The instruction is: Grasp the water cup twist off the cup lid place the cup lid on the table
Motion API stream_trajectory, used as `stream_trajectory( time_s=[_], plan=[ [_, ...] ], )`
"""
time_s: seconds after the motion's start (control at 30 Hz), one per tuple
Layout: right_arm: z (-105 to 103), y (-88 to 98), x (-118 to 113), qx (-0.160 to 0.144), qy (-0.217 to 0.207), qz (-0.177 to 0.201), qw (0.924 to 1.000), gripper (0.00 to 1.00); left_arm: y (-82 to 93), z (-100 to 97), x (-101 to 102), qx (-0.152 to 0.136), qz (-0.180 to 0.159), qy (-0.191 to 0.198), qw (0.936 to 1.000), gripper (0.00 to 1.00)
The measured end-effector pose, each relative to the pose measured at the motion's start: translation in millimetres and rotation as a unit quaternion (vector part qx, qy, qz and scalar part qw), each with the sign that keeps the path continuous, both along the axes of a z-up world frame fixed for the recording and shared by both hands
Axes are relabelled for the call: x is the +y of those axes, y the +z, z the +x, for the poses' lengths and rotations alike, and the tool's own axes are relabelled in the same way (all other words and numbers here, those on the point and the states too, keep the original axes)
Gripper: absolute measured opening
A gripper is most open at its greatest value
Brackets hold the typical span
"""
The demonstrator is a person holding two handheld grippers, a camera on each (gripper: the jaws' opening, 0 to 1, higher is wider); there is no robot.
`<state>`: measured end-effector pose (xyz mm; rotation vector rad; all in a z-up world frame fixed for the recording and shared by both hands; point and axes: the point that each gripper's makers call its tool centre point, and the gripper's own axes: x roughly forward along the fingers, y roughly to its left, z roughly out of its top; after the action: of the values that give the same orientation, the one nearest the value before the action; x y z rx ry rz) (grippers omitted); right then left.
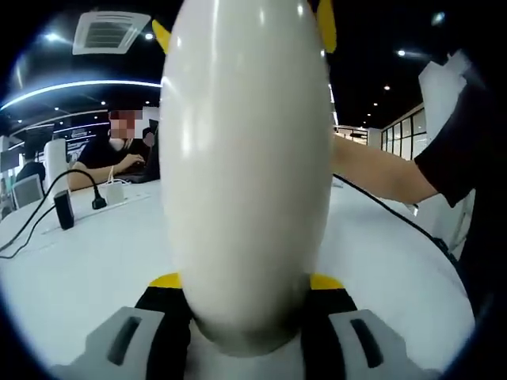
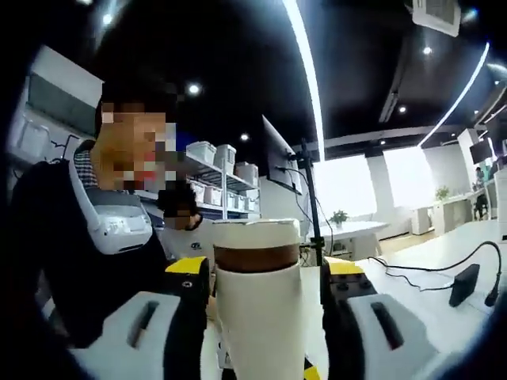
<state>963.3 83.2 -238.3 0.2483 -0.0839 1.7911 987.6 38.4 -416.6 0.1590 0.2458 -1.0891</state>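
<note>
Office, white table (image 1: 71,269). Both sets of fingers clamped on cup (image 1: 245,174); lid (image 2: 257,232) unheld, grip w/ smooth body may slip.

The left gripper (image 1: 247,309) has its jaws closed against both sides of a white cup body (image 1: 247,158) standing upright between them. The right gripper (image 2: 260,293) has its jaws pressed on either side of the cup's lid end (image 2: 257,269). A bare forearm (image 1: 380,174) reaches in from the right of the left jaws.
</note>
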Motion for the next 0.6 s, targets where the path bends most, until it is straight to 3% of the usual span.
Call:
stream_trajectory(
  time_s=[0.13, 0.23, 0.4, 0.5, 0.53, 0.6],
  plan=[
    [1, -0.3, -7, -0.02, -0.062, -0.016, 0.9978, 0.62, 0.1, -1.0, 0, 0.0, 0.0, 0.001, 1.0, 0.55],
    [6, 7.8, -16, -0.033, -0.142, 0.002, 0.9893, 0.62, 0.3, -1.6, 0, 0.0, 0.0, 0.001, 1.0, 0.55],
    [6, 0.8, -25, -0.087, -0.293, -0.013, 0.9519, 0.63, 0.8, -3.1, -1, 0.001, 0.0, 0.001, 1.0, 0.55],
    [-9, -4.4, -23, -0.101, -0.337, -0.02, 0.936, 0.63, 1.2, -4.9, -2, 0.0, 0.0, 0.001, 1.0, 0.55],
    [-10, -5.0, -23, -0.102, -0.342, -0.022, 0.9341, 0.64, 1.2, -5.0, -2, 0.0, 0.0, 0.002, 1.0, 0.55],
    [-15, -0.4, -27, -0.098, -0.397, -0.003, 0.9126, 0.67, 1.2, -3.8, -1, 0.001, 0.0, 0.003, 1.0, 0.55]
  ],
)
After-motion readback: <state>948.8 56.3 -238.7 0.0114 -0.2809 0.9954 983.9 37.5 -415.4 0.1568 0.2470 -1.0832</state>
